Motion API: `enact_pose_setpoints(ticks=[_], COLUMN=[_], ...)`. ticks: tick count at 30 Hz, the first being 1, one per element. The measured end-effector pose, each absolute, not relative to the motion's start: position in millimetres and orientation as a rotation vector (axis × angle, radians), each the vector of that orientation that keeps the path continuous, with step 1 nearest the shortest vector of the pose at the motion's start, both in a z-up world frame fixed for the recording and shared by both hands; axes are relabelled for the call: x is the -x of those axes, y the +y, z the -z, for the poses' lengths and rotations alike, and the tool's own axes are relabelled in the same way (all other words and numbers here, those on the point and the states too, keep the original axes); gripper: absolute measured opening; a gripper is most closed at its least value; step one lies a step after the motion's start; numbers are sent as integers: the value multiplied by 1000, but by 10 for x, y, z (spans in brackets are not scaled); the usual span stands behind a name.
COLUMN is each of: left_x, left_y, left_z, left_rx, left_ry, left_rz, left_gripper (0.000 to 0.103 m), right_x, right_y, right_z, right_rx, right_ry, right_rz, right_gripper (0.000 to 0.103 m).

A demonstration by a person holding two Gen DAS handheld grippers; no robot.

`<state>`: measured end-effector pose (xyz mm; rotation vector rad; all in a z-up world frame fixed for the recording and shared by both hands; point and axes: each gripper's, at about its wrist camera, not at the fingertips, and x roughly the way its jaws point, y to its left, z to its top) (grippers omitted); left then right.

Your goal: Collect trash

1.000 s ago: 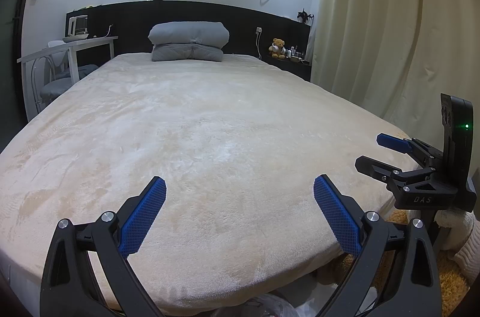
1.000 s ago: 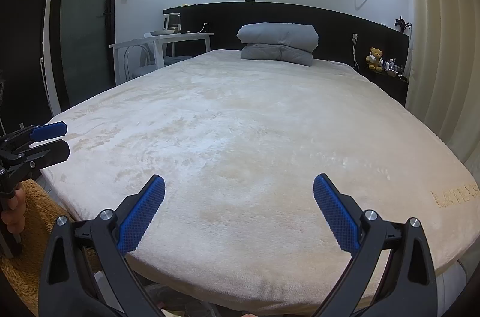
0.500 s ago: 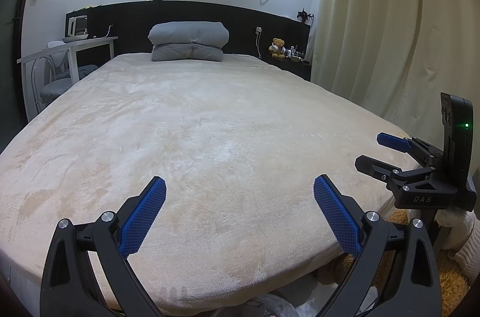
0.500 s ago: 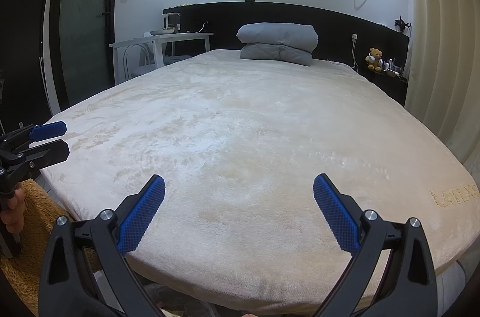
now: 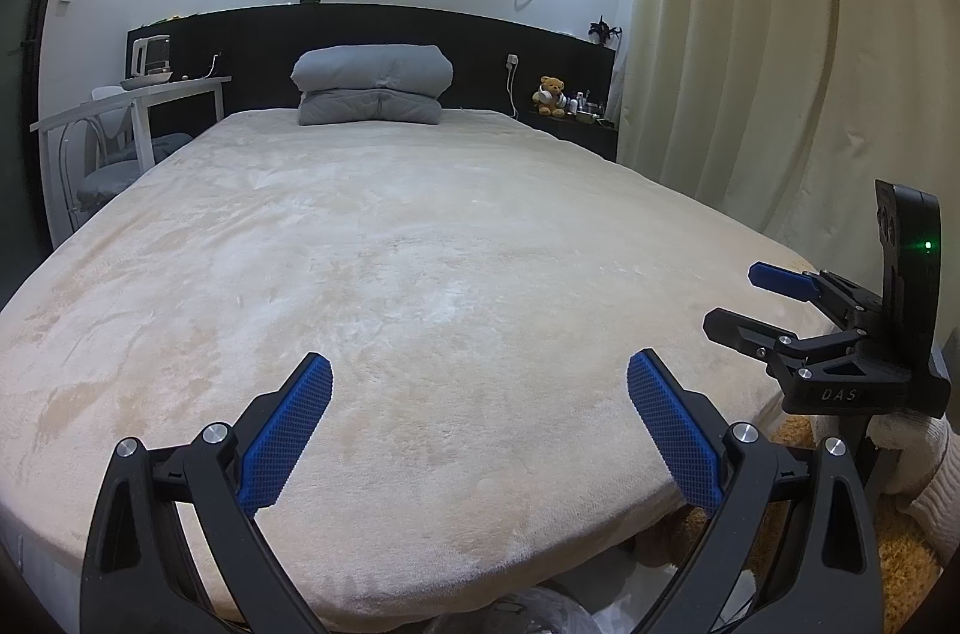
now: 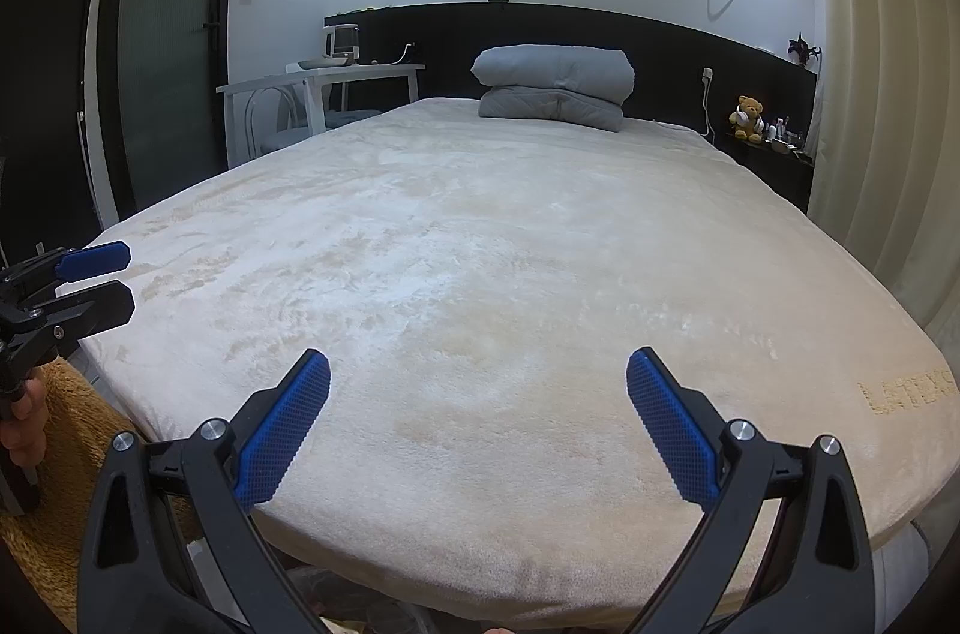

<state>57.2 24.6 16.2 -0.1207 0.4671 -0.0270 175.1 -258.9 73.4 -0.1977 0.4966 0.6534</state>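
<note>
Left wrist view, left to right. White desk [image 5: 138, 97] with a kettle-like appliance [image 5: 150, 55] is standing at far left, a chair [image 5: 111, 166] tucked under it. Bed [image 5: 390, 286] with a cream plush cover is filling the middle. Folded grey duvet [image 5: 372, 85] is sitting at the head, against the black headboard [image 5: 372, 28]. Teddy bear [image 5: 551, 95] is sitting on the dark side shelf right of the bed; small bottles beside it, too small to identify. Cream curtain [image 5: 780, 34] is hanging along the right.

Left gripper [image 5: 480, 430] is hovering over the foot of the bed, jaws spread wide, nothing between the blue pads. Right gripper [image 5: 744, 301] is showing at the right edge, side-on, also gaping wide and holding nothing, over the bed's right corner.

Trash: a bit of crinkled clear plastic [image 5: 528, 613] is showing on the floor below the foot edge, between the left gripper's arms. Can't tell what it is. None is visible on the bed.

Right wrist view, left to right. Frosted glass door [image 6: 168, 34] is standing at left. Left gripper [image 6: 114, 280] is poking in at the left edge, a hand [image 6: 24, 430] gripping its handle above brown shaggy rug [image 6: 78, 454]. Right gripper [image 6: 478, 427] is aiming up the bed, jaws wide, empty. Embossed lettering [image 6: 909, 388] is showing on the cover near the right corner.
</note>
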Motion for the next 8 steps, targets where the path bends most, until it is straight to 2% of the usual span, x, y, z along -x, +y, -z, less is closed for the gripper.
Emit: enact_pose_setpoints(ticks=[8], left_x=[-574], left_y=[266], left_z=[-168], left_rx=[125], left_ry=[472], left_rz=[16], left_gripper=[97], right_x=[-1759], right_y=[-2595], right_z=[-733], right_rx=[197], right_ry=[498], right_rz=[-652], right_gripper=[98])
